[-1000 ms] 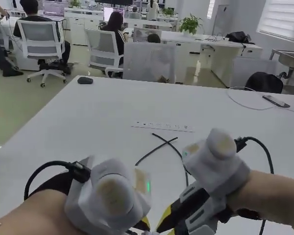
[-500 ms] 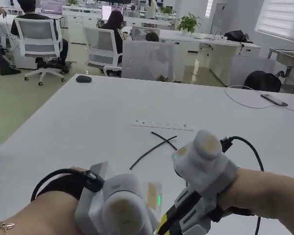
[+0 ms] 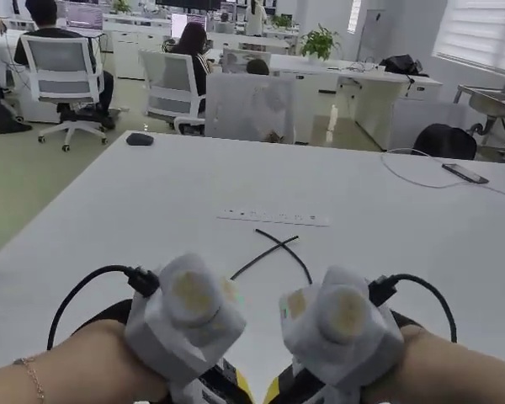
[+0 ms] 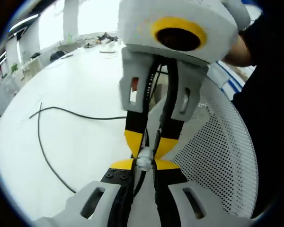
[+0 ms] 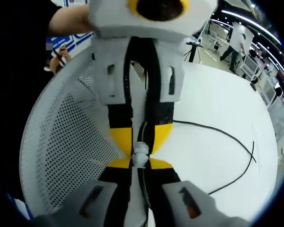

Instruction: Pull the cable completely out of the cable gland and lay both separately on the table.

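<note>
A small white cable gland (image 4: pixel 143 158) (image 5: pixel 140 153) sits where both pairs of yellow-tipped jaws meet nose to nose. My left gripper (image 4: pixel 144 164) (image 3: pixel 229 389) is shut on the gland. The right gripper (image 5: pixel 140 163) (image 3: pixel 276 390) faces it, shut on the black cable (image 5: pixel 143 189) that runs back between its jaws. Loose cable (image 3: pixel 273 248) (image 4: pixel 75 114) lies crossed on the white table (image 3: pixel 151 202) ahead of both grippers. In the head view the jaw tips lie at the bottom edge, mostly hidden behind the gripper bodies.
A white perforated curved surface (image 4: pixel 213 142) (image 5: pixel 61 127) lies under the grippers, close to my dark-clothed body. A white power strip (image 3: pixel 273 218) lies mid-table, a black mouse (image 3: pixel 139 139) far left, a phone (image 3: pixel 465 173) far right. Office chairs and seated people are beyond.
Both grippers drew in toward my body and closer together; the right one swung left and down until it faces the left one. The cable on the table stays put.
</note>
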`<action>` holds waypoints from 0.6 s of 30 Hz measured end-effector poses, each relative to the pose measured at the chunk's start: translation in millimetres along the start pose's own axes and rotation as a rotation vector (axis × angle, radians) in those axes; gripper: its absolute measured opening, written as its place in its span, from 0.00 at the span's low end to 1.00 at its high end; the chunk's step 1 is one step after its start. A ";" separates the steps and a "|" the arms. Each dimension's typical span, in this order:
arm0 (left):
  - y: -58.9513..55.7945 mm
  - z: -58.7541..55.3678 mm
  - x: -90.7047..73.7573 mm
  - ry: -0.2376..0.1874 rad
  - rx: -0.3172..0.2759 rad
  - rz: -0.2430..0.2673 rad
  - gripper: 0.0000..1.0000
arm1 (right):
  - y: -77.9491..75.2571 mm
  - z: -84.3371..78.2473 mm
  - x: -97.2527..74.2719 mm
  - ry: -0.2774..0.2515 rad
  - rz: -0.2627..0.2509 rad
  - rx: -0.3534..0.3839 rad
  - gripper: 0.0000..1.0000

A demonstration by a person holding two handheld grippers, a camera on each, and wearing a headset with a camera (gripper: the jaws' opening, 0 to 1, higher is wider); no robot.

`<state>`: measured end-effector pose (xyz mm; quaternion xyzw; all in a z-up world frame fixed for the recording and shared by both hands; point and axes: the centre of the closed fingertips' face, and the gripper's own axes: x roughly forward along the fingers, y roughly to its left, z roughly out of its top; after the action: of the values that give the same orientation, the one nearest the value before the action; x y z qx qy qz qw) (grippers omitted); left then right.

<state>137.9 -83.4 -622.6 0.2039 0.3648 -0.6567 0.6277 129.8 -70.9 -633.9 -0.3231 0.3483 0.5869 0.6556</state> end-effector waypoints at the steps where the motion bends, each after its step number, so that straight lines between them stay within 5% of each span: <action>1: -0.2 0.1 0.3 -0.005 -0.010 -0.017 0.15 | 2.4 -0.5 -0.4 0.000 0.001 0.007 0.11; 7: -1.8 0.3 0.2 0.006 -0.098 -0.089 0.15 | -0.9 4.1 -5.7 -0.004 -0.088 -0.136 0.11; 11: -1.8 0.0 0.0 0.005 -0.210 -0.162 0.15 | -1.2 4.7 -6.6 0.033 -0.161 -0.267 0.10; 14: -3.2 1.4 0.5 -0.014 -0.354 -0.227 0.15 | -4.0 3.7 -7.2 0.065 -0.224 -0.385 0.10; 18: -1.6 1.5 0.9 -0.039 -0.352 -0.232 0.15 | -5.8 1.4 -6.8 0.032 -0.220 -0.298 0.11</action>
<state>136.5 -85.2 -621.8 0.0348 0.4828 -0.6544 0.5809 135.2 -74.0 -627.4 -0.4621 0.2305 0.5516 0.6550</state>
